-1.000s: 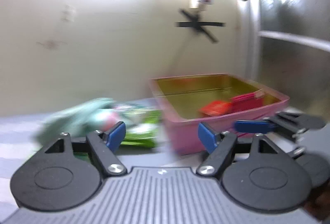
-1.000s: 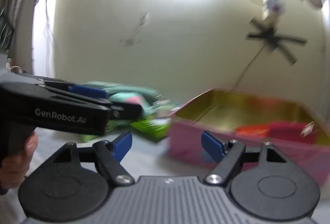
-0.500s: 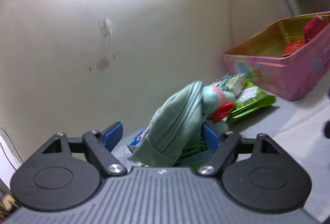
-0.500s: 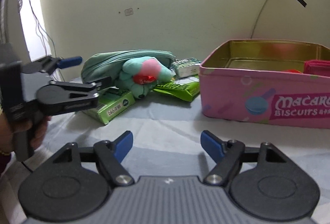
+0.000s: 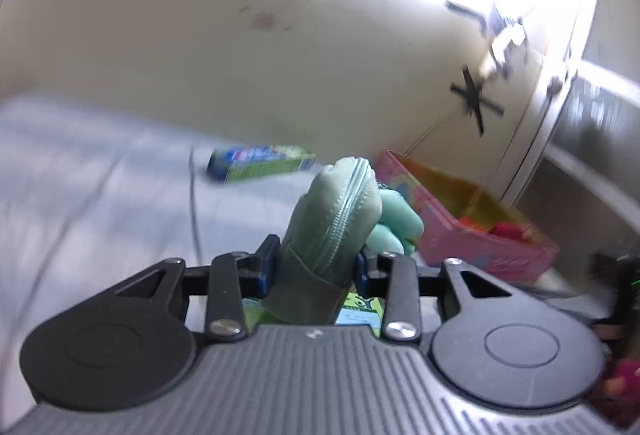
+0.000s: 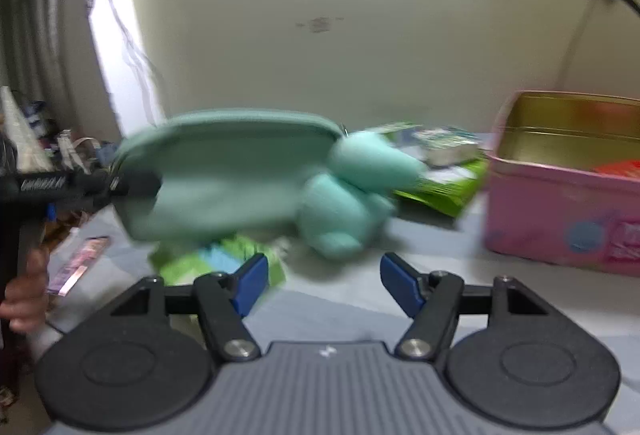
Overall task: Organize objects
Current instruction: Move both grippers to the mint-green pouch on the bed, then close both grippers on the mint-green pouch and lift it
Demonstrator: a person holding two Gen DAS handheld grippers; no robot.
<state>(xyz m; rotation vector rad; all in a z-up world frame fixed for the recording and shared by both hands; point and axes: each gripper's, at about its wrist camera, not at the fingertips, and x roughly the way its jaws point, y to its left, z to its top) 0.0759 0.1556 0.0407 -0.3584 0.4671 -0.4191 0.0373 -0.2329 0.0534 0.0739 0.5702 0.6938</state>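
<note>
While left gripper [image 5: 314,271] clamps green pouch [image 5: 332,227], right gripper [image 6: 322,285] fingers wide, pink tin [image 6: 560,211] beside.

Low close wrist views, shared pouch [image 5: 332,227]

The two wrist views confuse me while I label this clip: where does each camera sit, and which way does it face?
Left wrist: on the left gripper, looking along its jaws, shut on the green pouch, toward the pink tin.
Right wrist: on the right gripper, jaws open, facing the wall; the person's left hand shows at the edge.
Shared: pouch, attached plush, tin.
</note>
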